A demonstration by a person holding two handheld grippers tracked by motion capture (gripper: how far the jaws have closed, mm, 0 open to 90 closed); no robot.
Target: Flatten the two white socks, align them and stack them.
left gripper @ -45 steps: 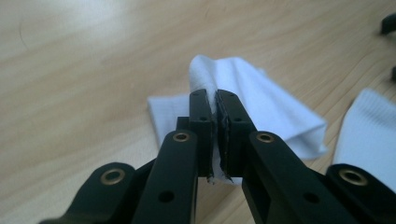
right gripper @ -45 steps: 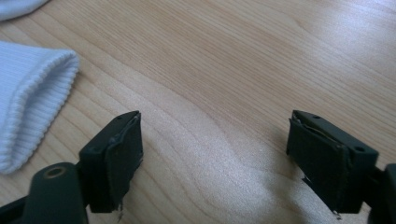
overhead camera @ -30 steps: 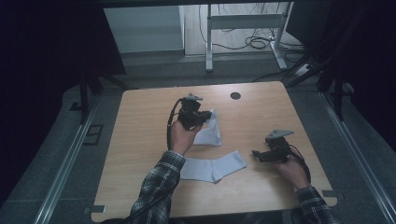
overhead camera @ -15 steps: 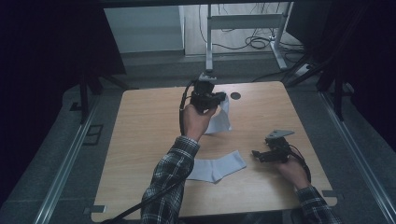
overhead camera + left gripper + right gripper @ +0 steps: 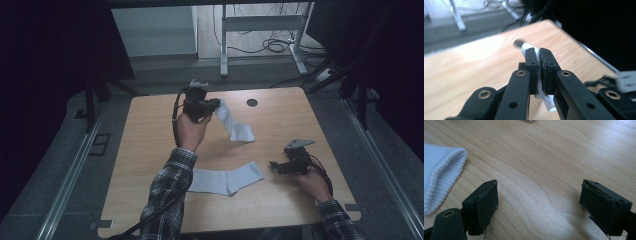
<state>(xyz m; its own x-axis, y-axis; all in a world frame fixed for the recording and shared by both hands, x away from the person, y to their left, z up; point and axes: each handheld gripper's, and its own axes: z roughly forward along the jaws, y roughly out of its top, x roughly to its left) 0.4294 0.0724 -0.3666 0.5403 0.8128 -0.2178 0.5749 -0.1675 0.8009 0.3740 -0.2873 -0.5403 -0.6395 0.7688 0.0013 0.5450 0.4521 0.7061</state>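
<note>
My left gripper [image 5: 216,105] is raised above the middle of the wooden table [image 5: 150,130] and is shut on a white sock [image 5: 235,125], which hangs down to the right of it. In the left gripper view the sock's cloth [image 5: 539,75] is pinched between the closed jaws [image 5: 538,57]. A second white sock [image 5: 225,180] lies flat near the table's front, and its ribbed cuff [image 5: 441,175] lies at the left in the right gripper view. My right gripper [image 5: 274,165] rests low at the right, just beside that cuff. It stands open [image 5: 539,200] over bare wood.
A dark round hole [image 5: 252,102] marks the table's far side. Beyond the far edge stand a white metal frame [image 5: 260,25] and loose cables [image 5: 275,45] on the floor. Dark curtains close off both sides.
My left hand has lifted the sock off the table and carried it up and towards the far side; the sock now dangles. The right gripper has kept still.
</note>
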